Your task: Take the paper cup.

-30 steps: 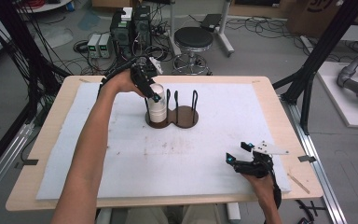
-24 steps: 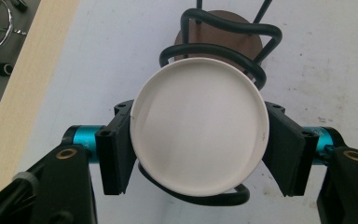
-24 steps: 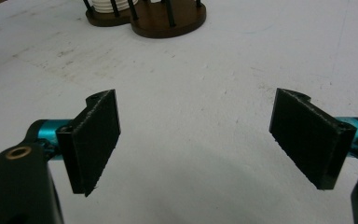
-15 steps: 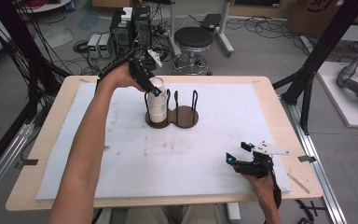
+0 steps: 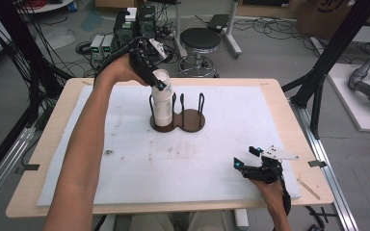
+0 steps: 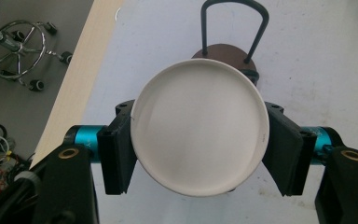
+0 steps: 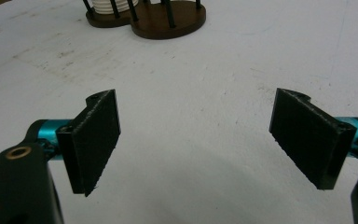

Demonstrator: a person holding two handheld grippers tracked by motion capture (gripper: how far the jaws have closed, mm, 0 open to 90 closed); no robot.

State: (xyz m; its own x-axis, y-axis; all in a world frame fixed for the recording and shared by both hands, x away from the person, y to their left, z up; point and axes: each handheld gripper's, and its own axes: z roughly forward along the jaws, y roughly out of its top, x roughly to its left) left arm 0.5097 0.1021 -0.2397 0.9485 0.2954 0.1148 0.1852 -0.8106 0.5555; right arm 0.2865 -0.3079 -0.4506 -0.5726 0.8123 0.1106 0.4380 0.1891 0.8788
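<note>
L gripper point(image 5: 160, 83) clamps white cup point(image 5: 162, 98) at its rim, upper-centre frame, above wire rack point(image 5: 183, 118); R gripper point(image 5: 246, 159) spread wide, holding nothing.

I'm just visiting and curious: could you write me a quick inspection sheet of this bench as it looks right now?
Surface: wooden table under a white mat with faint smudges.
Job's things: white cup in a brown wire-looped holder.
Clutter: nothing seen.
Grippers: left gripper clamps the cup near its rim; right gripper open, low over the mat.
Cables: tangled on the floor behind the table.
Surroundings: black stool, black frame legs, electronics boxes.
</note>
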